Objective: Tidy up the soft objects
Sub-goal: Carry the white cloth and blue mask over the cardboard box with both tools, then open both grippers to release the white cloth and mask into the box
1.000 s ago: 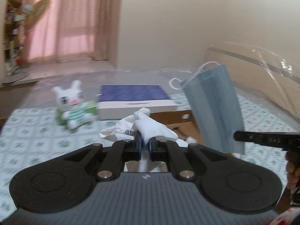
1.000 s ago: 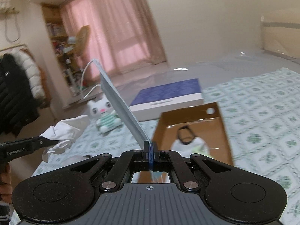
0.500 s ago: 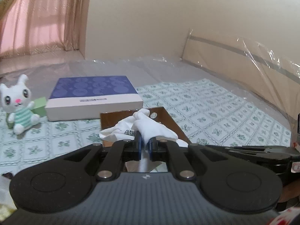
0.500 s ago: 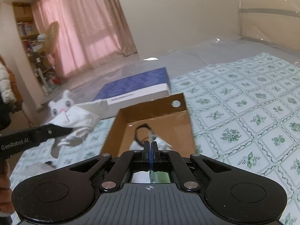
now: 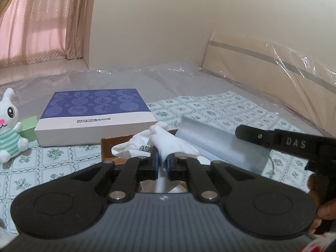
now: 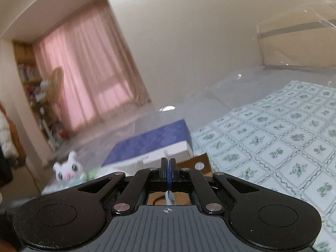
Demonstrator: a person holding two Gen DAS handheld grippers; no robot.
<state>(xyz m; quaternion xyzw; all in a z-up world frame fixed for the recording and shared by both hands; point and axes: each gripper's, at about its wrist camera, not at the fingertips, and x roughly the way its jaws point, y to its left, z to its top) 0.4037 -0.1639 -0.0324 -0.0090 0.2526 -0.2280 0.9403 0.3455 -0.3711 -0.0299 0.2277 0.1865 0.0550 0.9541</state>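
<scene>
My left gripper [image 5: 161,160] is shut on a bunched white cloth [image 5: 168,141] and holds it just above the near end of a brown cardboard box [image 5: 107,147]. From the right, my right gripper [image 5: 239,131] reaches in, shut on a pale blue face mask [image 5: 216,149] that hangs over the box beside the cloth. In the right wrist view the right gripper [image 6: 167,163] has its pads pressed together, with a sliver of the mask [image 6: 170,197] below them and the box's rim [image 6: 201,163] just ahead. Most of the box's inside is hidden.
A flat blue-and-white box [image 5: 94,113] lies beyond the cardboard box, with a white bunny plush [image 5: 8,126] and a green block [image 5: 30,126] to its left. A green-patterned sheet [image 5: 220,109] covers the bed under clear plastic. A wrapped headboard [image 5: 273,63] stands at right.
Both grippers have moved over the cardboard box and sunk. The mask, which hung upright, now lies low over the box beside the cloth. The right wrist view has tilted up.
</scene>
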